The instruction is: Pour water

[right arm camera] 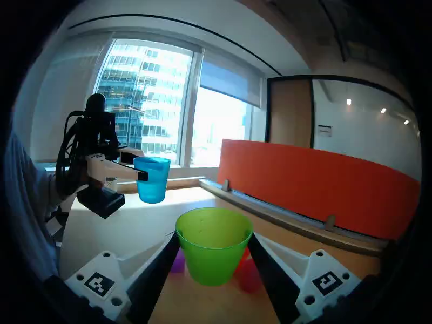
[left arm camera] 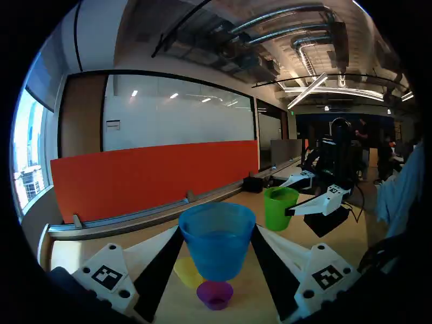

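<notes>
Room: open office; pale wooden table (right arm camera: 135, 227) along an orange partition (left arm camera: 151, 173), bright window at the upper left of the right gripper view.
Left gripper (left arm camera: 217, 231): pinching the blue cup (left arm camera: 217, 245) on both sides, low centre of its view. Cup upright, and a faint line inside suggests water.
Right gripper (right arm camera: 213, 240): pinching the green cup (right arm camera: 213, 245), low centre of its view. Upright, looks empty.
Key relation: in the left gripper view I see the green cup right of and slightly above the blue one, clearly apart. Both long axes are vertical.
Next move, my read: close the gap, then tip the blue rim rightward over the green mouth.
Clutter: yellow cup (left arm camera: 187, 271) and purple cup (left arm camera: 215, 294) on the table below.
</notes>
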